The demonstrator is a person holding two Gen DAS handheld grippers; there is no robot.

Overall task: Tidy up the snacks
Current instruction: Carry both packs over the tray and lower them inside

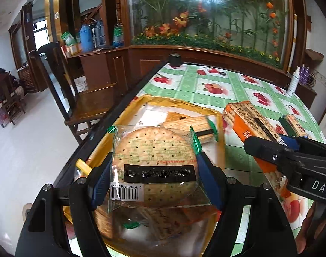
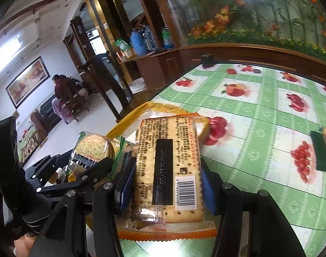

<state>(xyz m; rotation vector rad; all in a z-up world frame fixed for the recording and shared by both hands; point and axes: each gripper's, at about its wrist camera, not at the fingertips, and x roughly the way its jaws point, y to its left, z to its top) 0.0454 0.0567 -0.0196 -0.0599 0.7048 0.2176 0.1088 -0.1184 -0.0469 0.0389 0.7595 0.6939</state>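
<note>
Looking along my left gripper [image 1: 154, 171], I see a round cracker pack [image 1: 154, 160]: a pale, dotted disc in clear wrap with green crimped ends, a black date strip and a barcode on its underside. Both blue pads [image 1: 208, 180] press its edges, so the jaws are clamped on it, roughly pack-width apart, above the yellow tray [image 1: 180, 103] where more cracker packs lie. My right gripper [image 2: 166, 184] is closed on an orange-trimmed rectangular cracker pack [image 2: 167, 167], its printed back and barcode facing the camera, held over the tray's near corner just beside the left gripper. One green-ended pack [image 2: 322, 150] lies apart on the fruit-print tablecloth [image 2: 259, 115], well right of the tray.
</note>
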